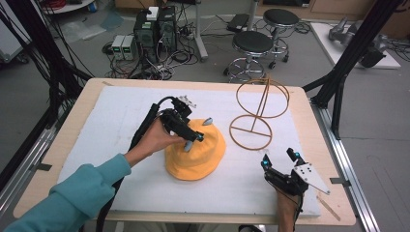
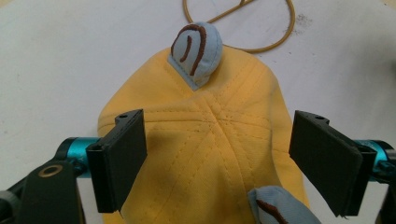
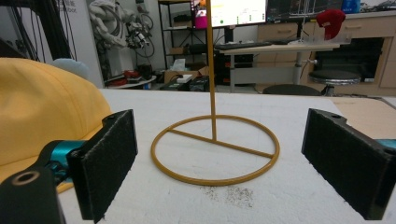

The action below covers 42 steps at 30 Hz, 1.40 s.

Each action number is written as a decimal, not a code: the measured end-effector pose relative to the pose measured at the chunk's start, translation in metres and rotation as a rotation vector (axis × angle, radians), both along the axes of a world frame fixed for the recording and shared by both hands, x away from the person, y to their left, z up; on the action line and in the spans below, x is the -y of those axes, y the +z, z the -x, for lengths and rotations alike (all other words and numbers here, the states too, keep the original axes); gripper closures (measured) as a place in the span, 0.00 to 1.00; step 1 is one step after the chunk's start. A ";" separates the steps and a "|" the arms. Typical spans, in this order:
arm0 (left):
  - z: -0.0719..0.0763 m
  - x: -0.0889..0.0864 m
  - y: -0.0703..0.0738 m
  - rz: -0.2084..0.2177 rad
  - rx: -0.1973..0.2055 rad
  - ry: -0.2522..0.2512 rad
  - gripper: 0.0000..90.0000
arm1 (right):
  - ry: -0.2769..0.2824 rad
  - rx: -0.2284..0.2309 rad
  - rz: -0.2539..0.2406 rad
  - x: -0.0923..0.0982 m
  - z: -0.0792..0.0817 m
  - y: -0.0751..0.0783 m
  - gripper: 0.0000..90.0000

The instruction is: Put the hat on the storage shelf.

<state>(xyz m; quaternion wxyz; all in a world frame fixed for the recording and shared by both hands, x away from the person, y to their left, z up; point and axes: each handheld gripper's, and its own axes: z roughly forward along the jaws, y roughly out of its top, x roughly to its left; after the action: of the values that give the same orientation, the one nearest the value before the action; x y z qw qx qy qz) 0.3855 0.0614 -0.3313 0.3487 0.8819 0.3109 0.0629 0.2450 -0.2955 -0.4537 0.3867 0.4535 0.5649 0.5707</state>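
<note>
Left gripper (image 1: 193, 140) jaws wide over soft yellow hat (image 1: 203, 159); right gripper (image 1: 280, 159) jaws wide.

Wooden table (image 1: 92, 99) carries a white foam sheet (image 1: 121, 121) (bearing yellow hat (image 1: 205, 157), wire stand (image 1: 256, 113)).

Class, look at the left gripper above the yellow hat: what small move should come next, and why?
Probably lower the left gripper and close it on the yellow hat. Its jaws stand open on either side of the crown, gripping nothing, and the wire stand waits bare nearby, with the right gripper open facing it.
</note>
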 end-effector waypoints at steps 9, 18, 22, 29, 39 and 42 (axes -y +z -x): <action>-0.001 0.002 -0.003 -0.023 -0.007 -0.004 0.26 | 0.000 0.001 0.000 0.000 0.000 0.000 0.10; -0.004 0.002 -0.007 -0.031 -0.022 -0.014 0.50 | -0.001 0.000 0.000 0.000 0.000 0.000 0.10; -0.004 0.002 -0.008 -0.017 -0.035 -0.034 0.72 | -0.001 0.000 0.000 0.000 0.000 0.000 0.10; -0.002 -0.001 -0.008 0.001 -0.035 -0.057 0.86 | -0.001 0.000 -0.001 0.000 0.000 0.000 0.10; 0.002 -0.008 0.001 0.052 -0.006 -0.104 0.92 | -0.002 -0.002 0.001 0.000 0.000 0.000 0.10; 0.003 -0.014 0.006 0.080 0.000 -0.124 0.93 | -0.001 0.001 0.006 0.000 -0.001 0.000 0.10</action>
<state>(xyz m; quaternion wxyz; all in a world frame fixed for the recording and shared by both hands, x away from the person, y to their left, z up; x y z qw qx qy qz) 0.3822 0.0750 -0.3249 0.3869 0.8848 0.2581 0.0286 0.2456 -0.2956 -0.4537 0.3885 0.4522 0.5663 0.5691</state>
